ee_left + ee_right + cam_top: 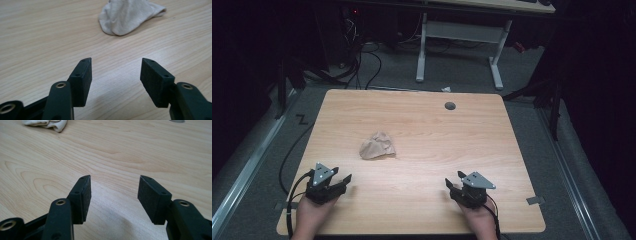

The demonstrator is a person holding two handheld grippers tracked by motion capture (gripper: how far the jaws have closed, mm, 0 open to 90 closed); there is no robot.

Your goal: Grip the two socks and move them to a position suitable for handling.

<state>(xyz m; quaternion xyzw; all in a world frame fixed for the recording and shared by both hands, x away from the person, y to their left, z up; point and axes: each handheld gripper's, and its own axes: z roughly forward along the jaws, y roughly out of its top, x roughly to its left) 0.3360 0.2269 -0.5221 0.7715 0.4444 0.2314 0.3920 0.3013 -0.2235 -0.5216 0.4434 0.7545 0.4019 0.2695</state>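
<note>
You hold the left black two-jaw gripper (346,180) low over the light wooden table top (422,130), near its front edge at about 7 o'clock from the table's middle. Its jaws stand wide apart and nothing is between them; in the left gripper view (116,67) you see bare wood grain in the gap. Your left hand (312,215) comes in from the bottom edge of the high view.

The right black two-jaw gripper (452,179) sits at about 5 o'clock from the table's middle, also close to the front edge. Its jaws are spread as well and they grip nothing (114,183). Your right hand (479,220) is behind it.

The crumpled beige cloth (377,146) lies on the table, a little left of the middle. It is at about 1 o'clock from your left gripper and about 10 o'clock from your right one, apart from both. In the left gripper view the cloth (130,16) lies ahead of the jaws.

A small round grey cap (450,105) is set in the table at 1 o'clock, near the far edge.
</note>
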